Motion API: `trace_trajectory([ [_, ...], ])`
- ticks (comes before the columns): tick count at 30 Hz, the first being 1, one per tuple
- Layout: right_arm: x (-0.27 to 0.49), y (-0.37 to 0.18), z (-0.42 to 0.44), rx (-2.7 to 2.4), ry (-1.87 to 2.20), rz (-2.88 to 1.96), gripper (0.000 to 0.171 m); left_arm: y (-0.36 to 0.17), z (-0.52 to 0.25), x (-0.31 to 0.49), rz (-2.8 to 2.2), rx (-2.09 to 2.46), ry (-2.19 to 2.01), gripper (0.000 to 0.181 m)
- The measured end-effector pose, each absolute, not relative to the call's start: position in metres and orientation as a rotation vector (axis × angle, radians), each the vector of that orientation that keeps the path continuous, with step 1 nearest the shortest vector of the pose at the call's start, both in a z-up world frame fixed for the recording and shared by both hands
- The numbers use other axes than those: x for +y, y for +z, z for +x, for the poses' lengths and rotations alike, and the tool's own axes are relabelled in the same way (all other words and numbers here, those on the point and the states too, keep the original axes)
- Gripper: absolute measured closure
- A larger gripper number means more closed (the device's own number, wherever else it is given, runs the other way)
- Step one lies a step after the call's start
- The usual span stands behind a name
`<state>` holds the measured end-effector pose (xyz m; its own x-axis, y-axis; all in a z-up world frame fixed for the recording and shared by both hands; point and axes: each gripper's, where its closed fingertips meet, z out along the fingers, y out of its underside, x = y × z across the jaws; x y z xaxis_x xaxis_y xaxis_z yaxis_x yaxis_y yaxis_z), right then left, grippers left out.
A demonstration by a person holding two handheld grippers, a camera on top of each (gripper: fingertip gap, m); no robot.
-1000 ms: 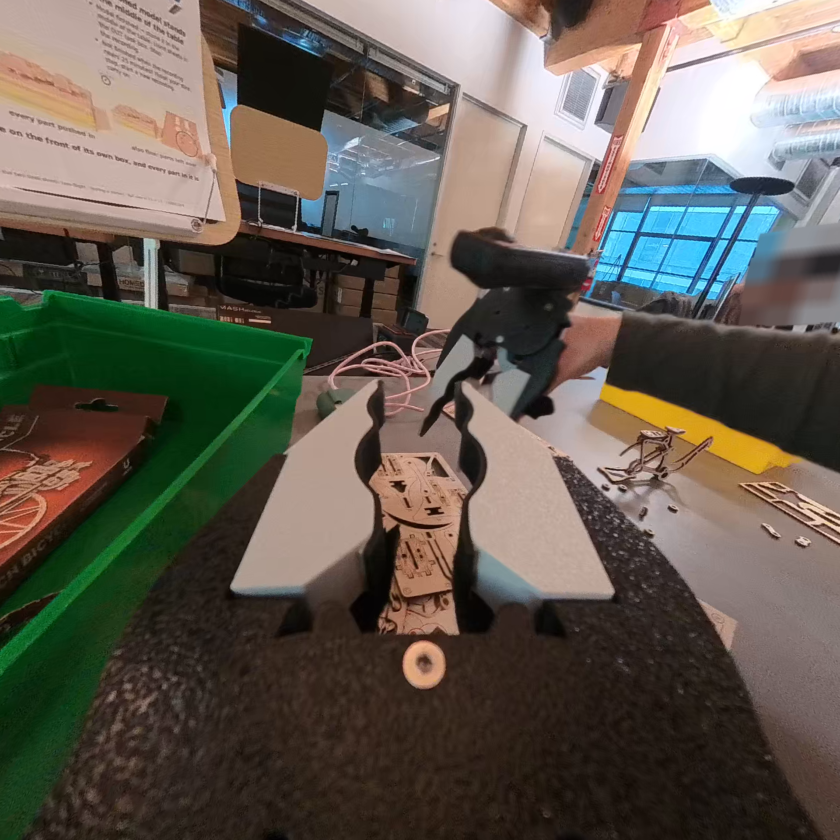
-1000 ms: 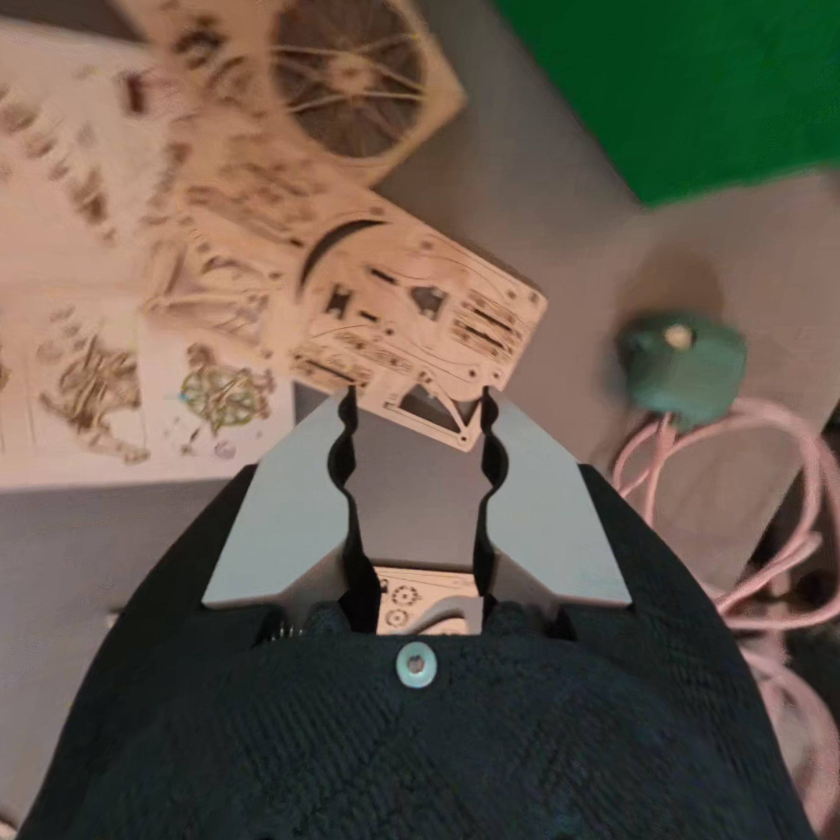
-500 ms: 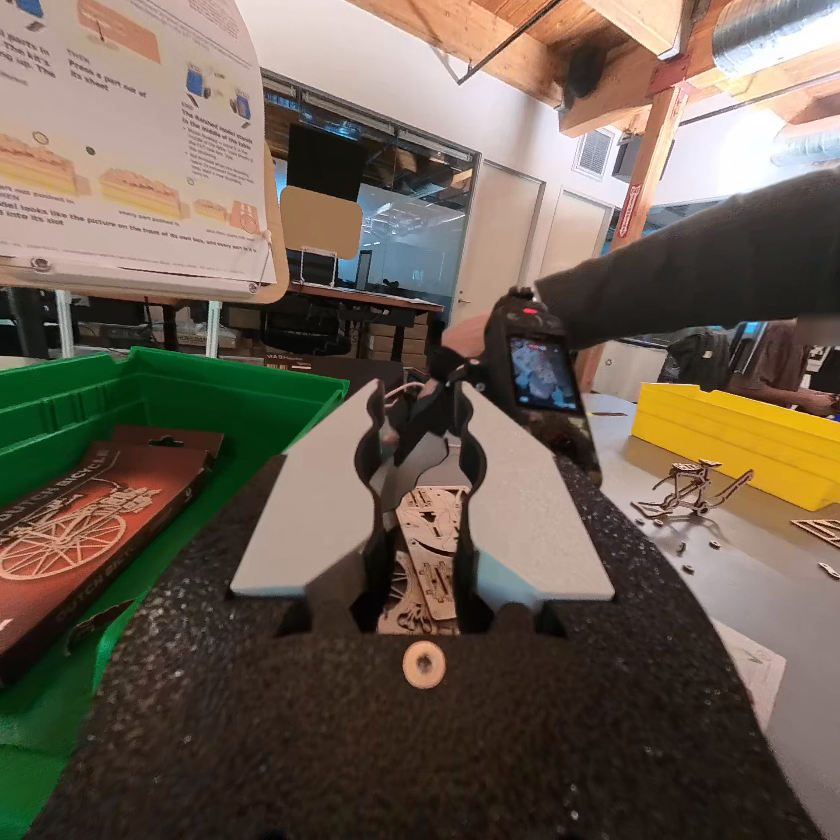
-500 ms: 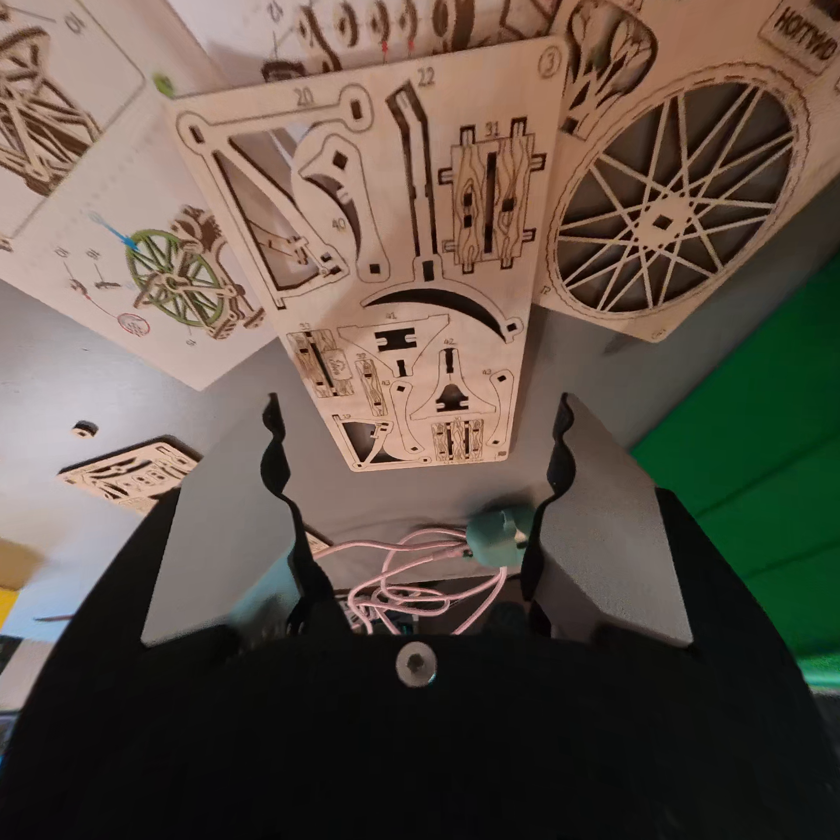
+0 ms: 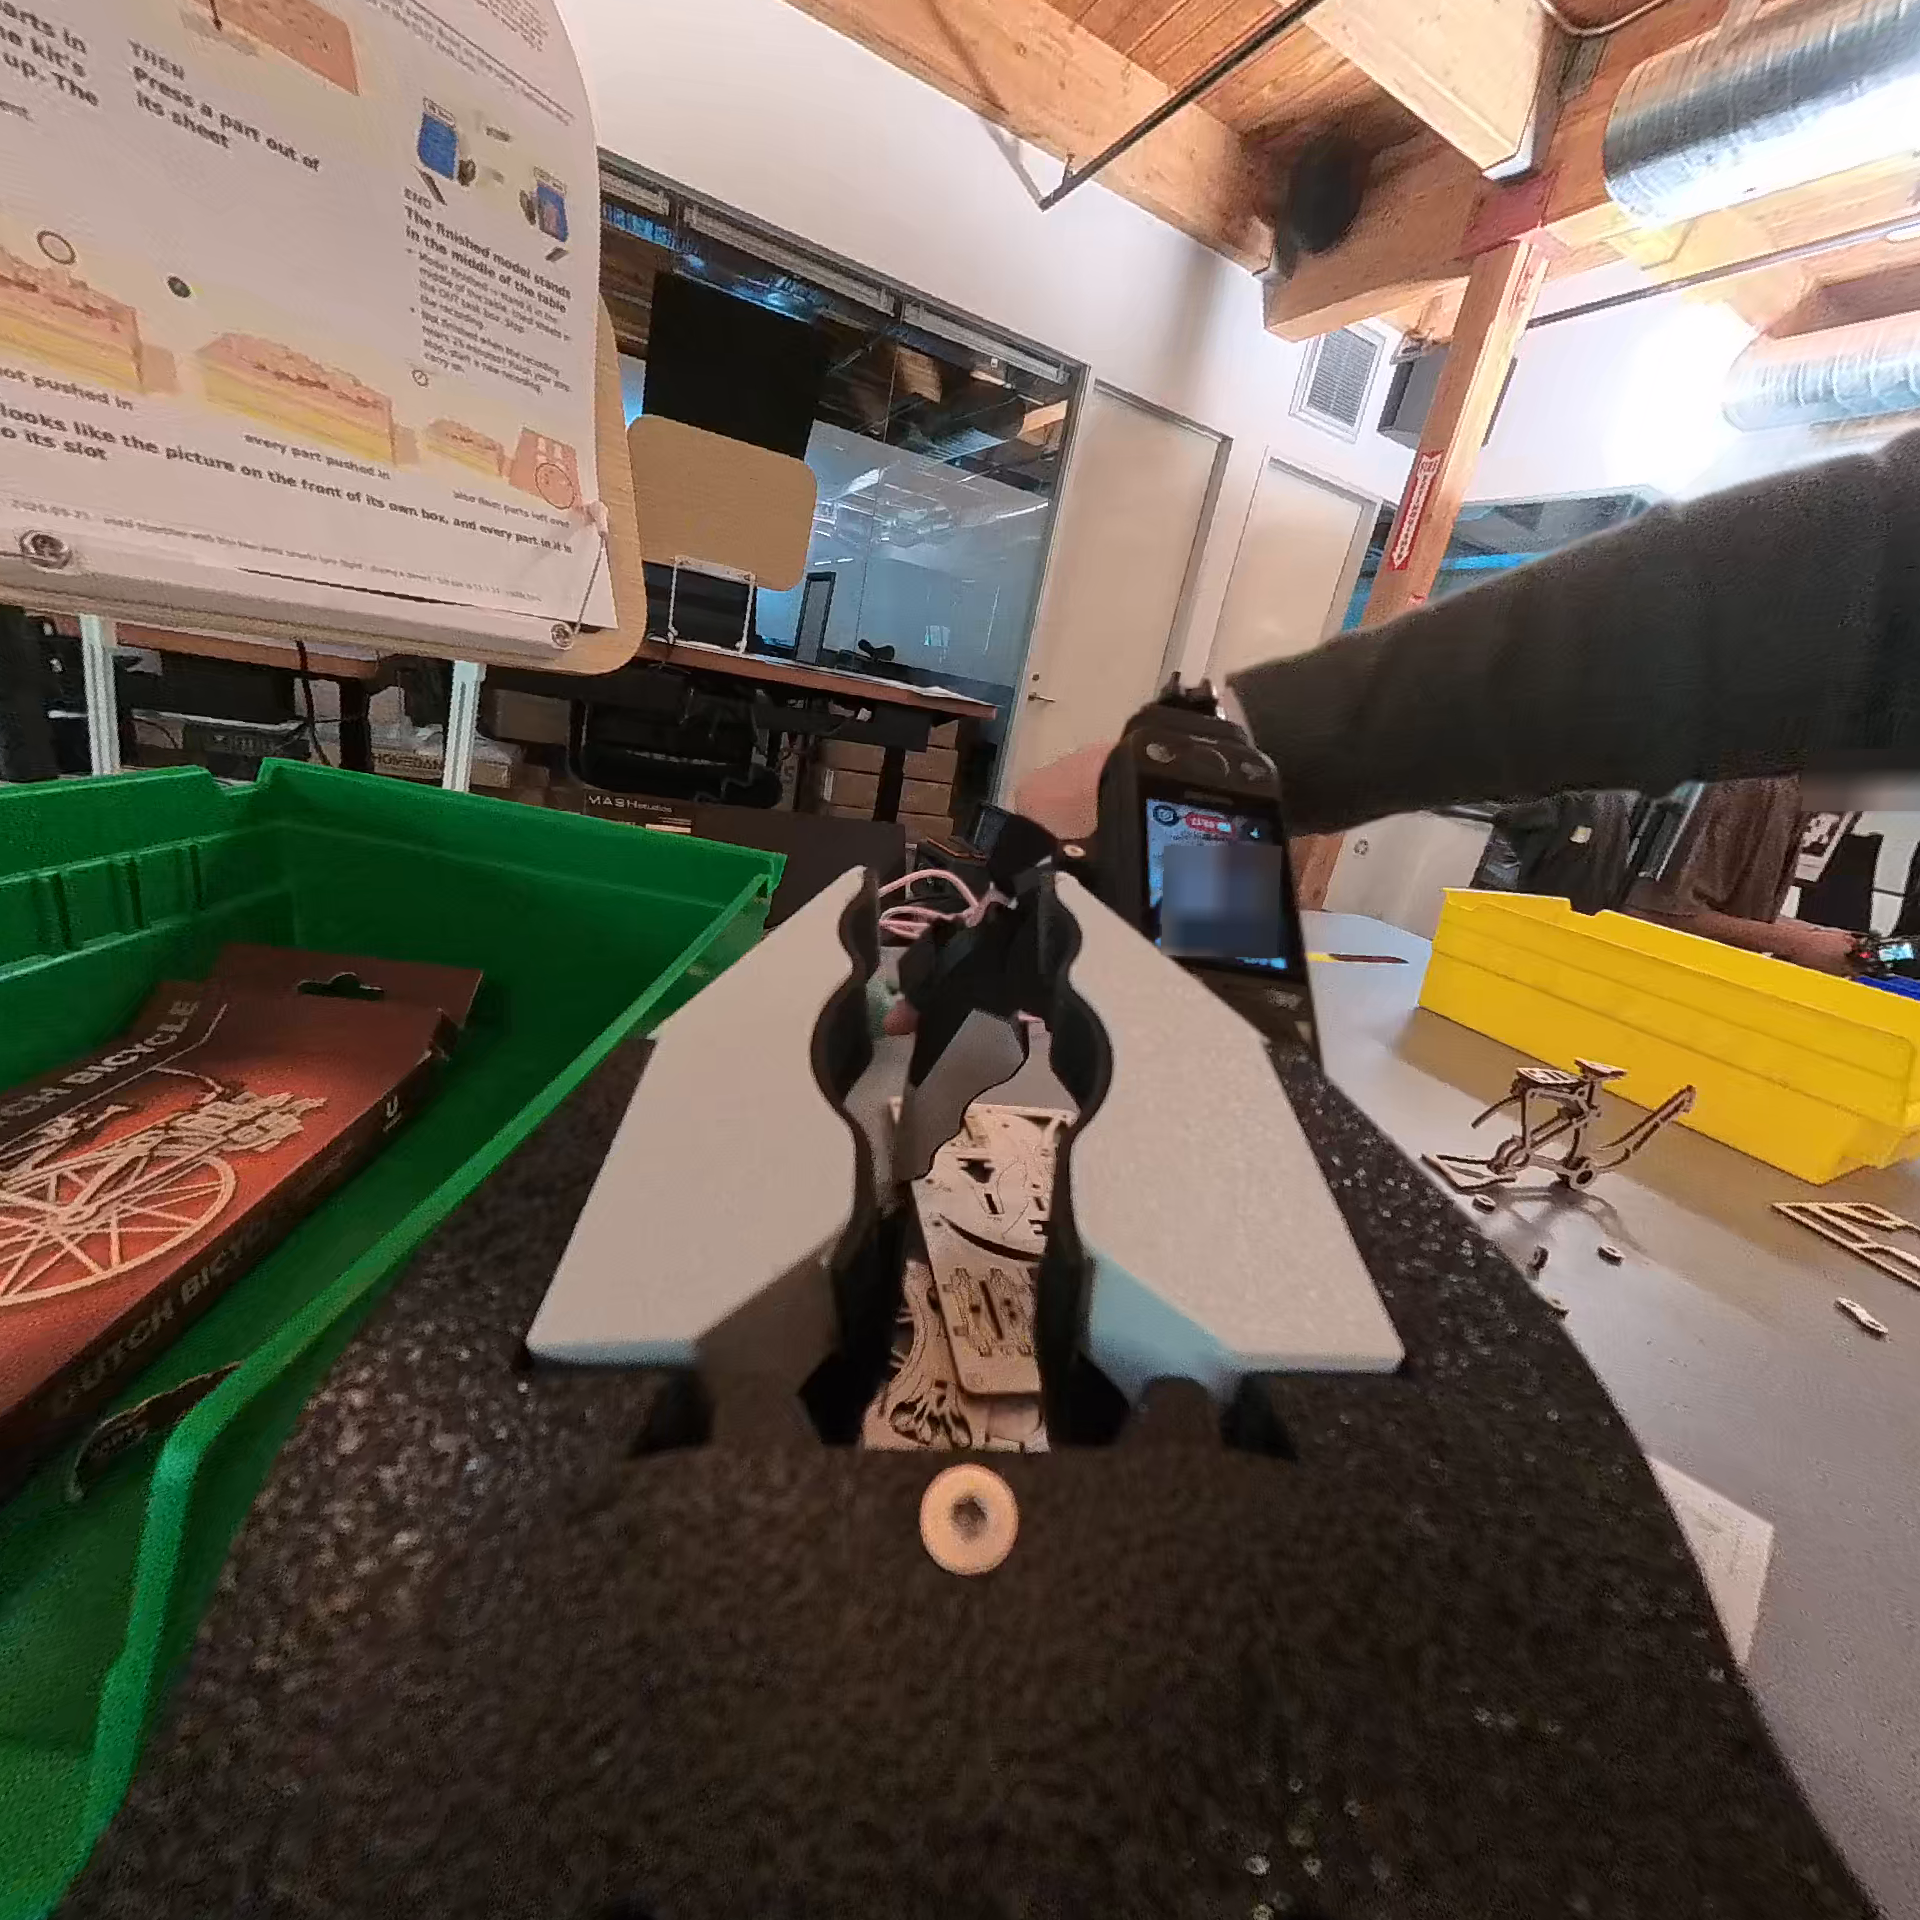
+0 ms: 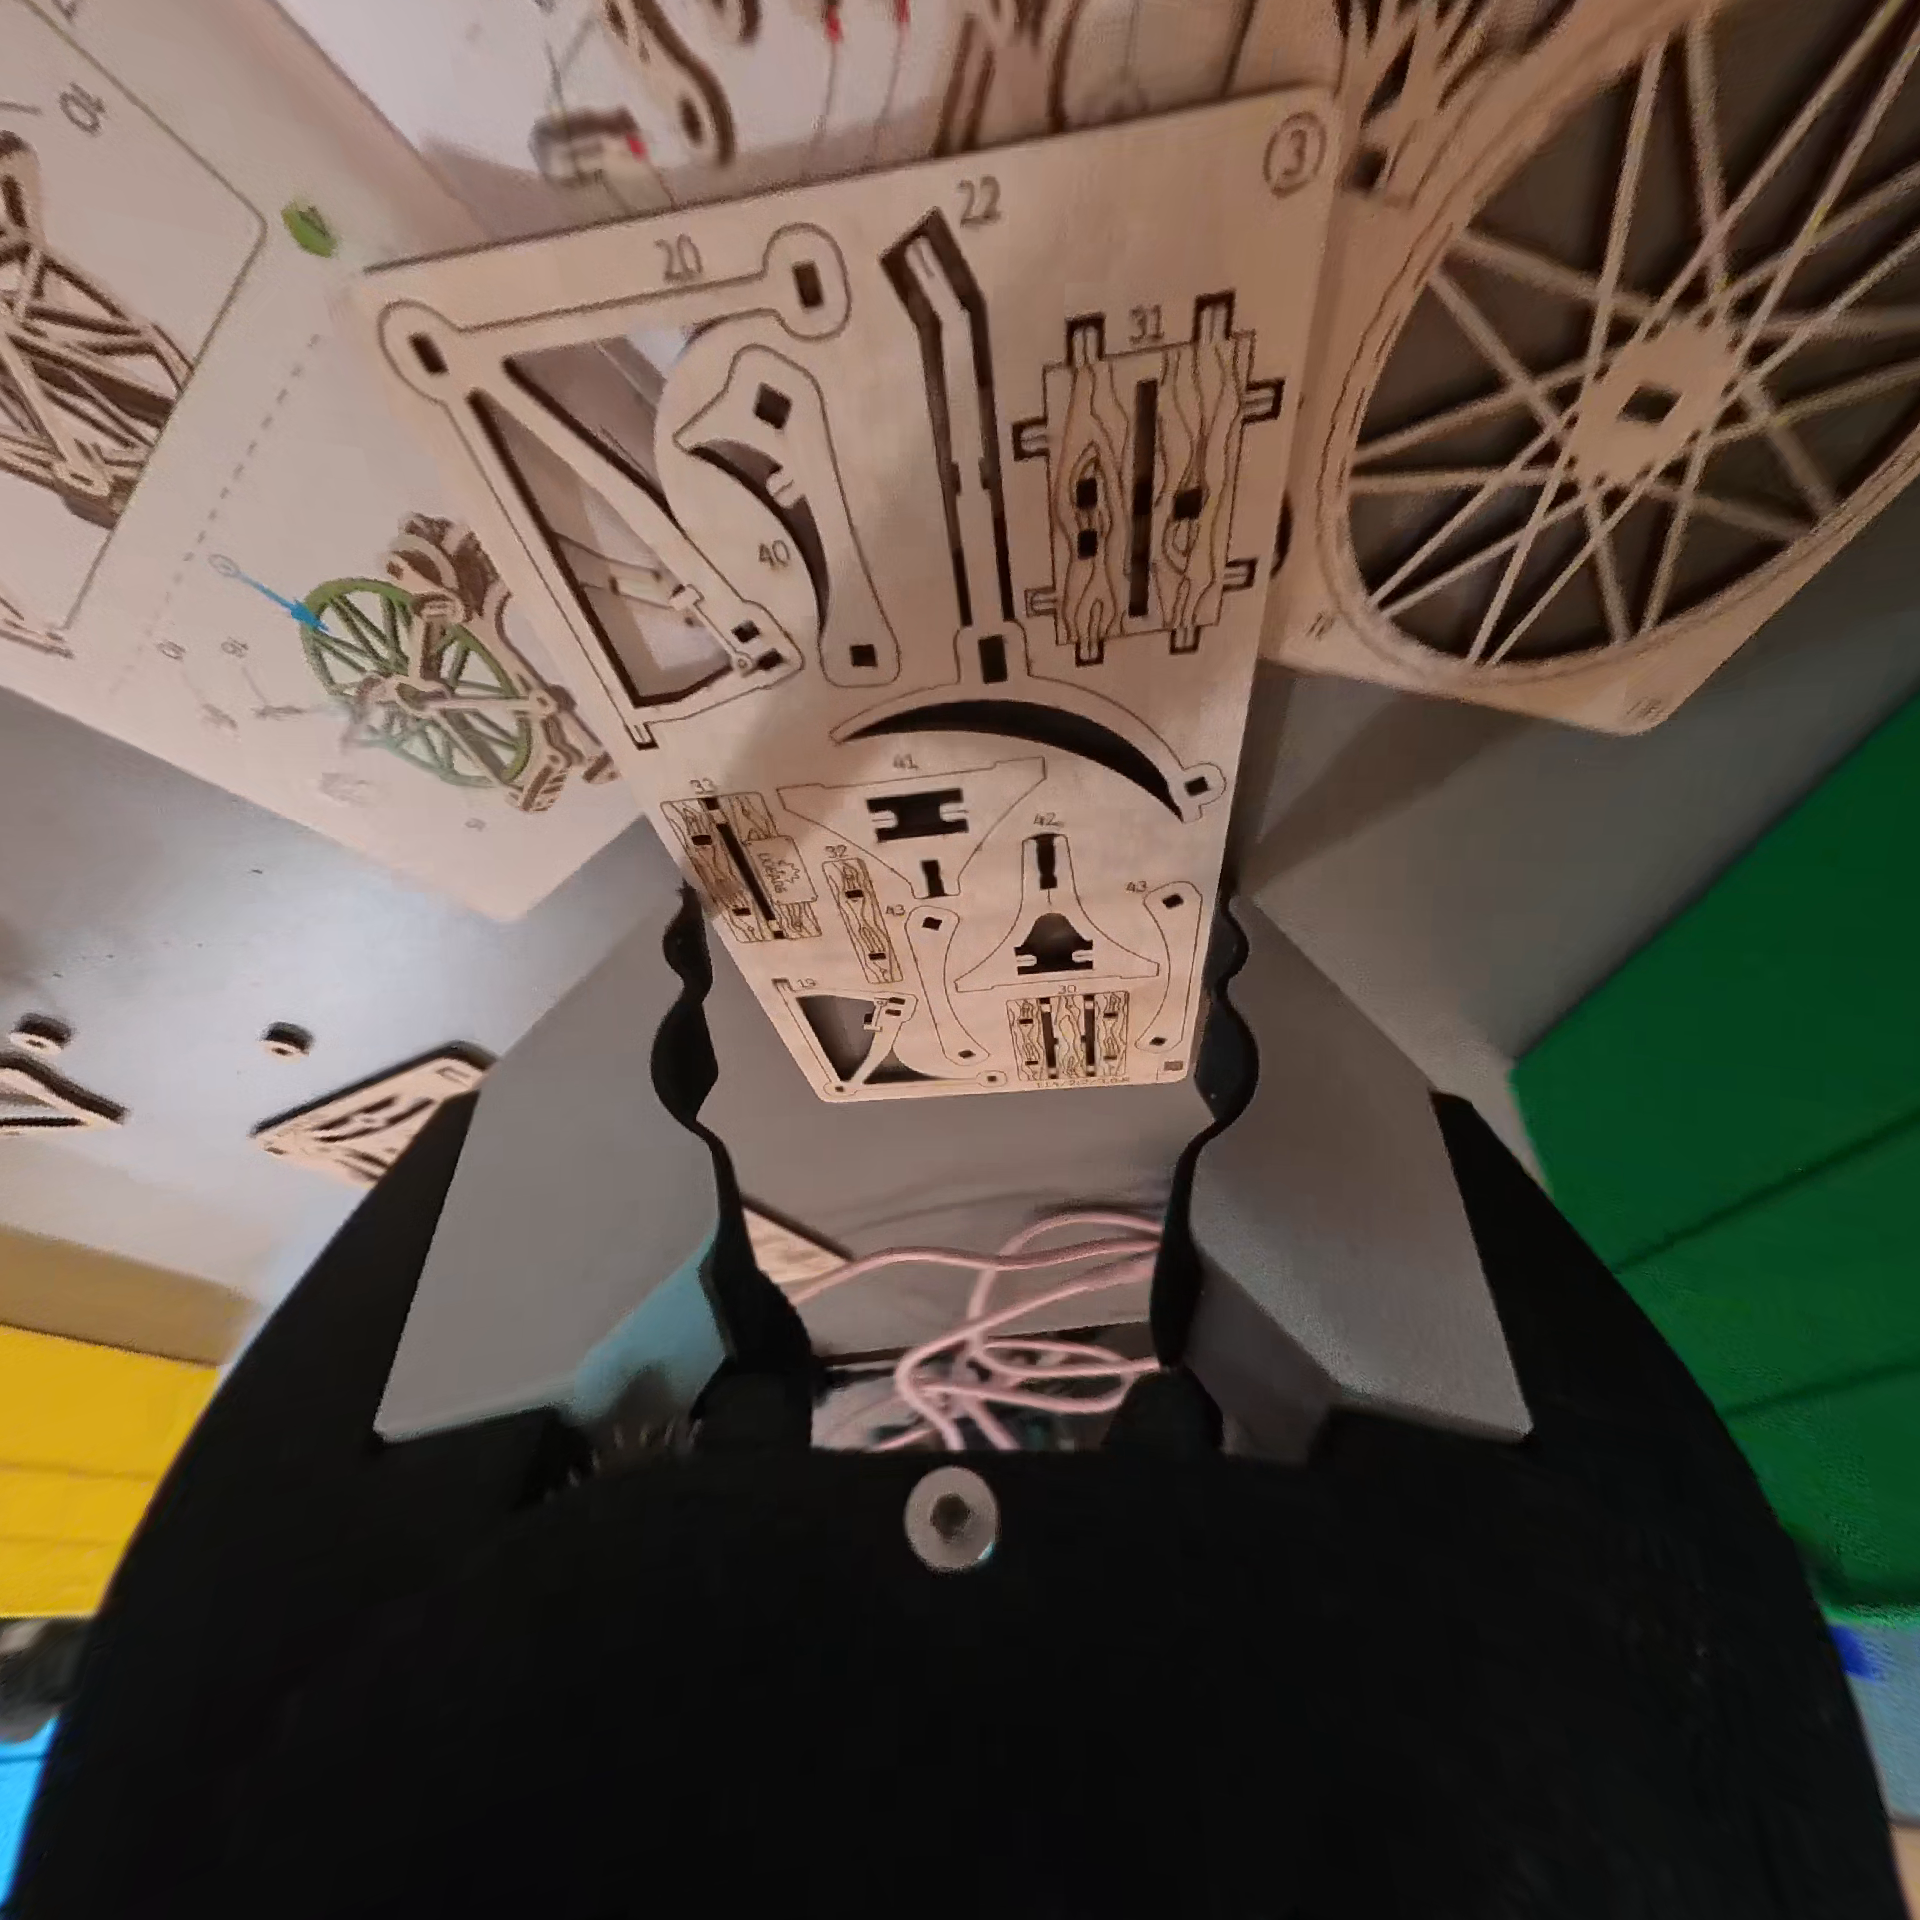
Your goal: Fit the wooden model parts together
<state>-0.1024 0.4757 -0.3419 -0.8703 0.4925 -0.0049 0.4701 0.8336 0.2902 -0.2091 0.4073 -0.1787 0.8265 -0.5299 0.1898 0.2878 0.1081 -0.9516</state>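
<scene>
Left wrist view: the left gripper (image 5: 961, 1023) hangs low over the grey surface (image 5: 1704, 1351) with its jaws parted by a narrow gap and nothing between them. Through that gap a pale wooden parts sheet (image 5: 987, 1247) lies flat on the surface. Beyond the fingertips the right gripper (image 5: 971, 997) reaches down toward the same sheet, held by a person's hand (image 5: 1060, 795) in a dark sleeve (image 5: 1621, 686); a small screen (image 5: 1216, 894) sits on its back. A green bin (image 5: 436, 914) stands to the left and holds a brown model box (image 5: 197, 1143). To the right, a partly built wooden frame (image 5: 1558, 1127) stands on the surface just in front of a yellow bin (image 5: 1673, 1018), with small loose wooden bits (image 5: 1860, 1314) scattered near it. A white instruction poster (image 5: 281, 301) hangs at upper left.

Right wrist view: the right gripper (image 6: 956, 997) points down at the wooden parts sheet (image 6: 935, 582), its jaws spread wide. The sheet's near end lies between the two fingertips, with a sliver of clearance on each side; whether the pads touch it cannot be told. A second sheet bearing a spoked wheel (image 6: 1631, 416) lies just beside the first, at upper right. A printed instruction page (image 6: 260, 582) lies under the sheet's left edge. Pink cable (image 6: 997, 1340) shows between the fingers near the palm, and the green bin (image 6: 1745, 1143) fills the right edge.
</scene>
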Motion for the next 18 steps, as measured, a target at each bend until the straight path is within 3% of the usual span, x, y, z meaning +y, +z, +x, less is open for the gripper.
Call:
trace_trajectory([
  [7, 0.498, -0.338, -0.059, 2.569, 0.431, 1.586, 0.077, -0.179, -0.208, 0.407, -1.329, 0.213, -0.618, 0.153],
  [13, 0.517, -0.334, -0.028, 1.902, 0.322, 2.426, 0.076, -0.179, -0.207, 0.407, -1.329, 0.210, -0.623, 0.153],
  [18, 0.513, -0.331, -0.029, 1.335, 0.051, 2.784, 0.074, -0.178, -0.207, 0.407, -1.326, 0.207, -0.629, 0.154],
])
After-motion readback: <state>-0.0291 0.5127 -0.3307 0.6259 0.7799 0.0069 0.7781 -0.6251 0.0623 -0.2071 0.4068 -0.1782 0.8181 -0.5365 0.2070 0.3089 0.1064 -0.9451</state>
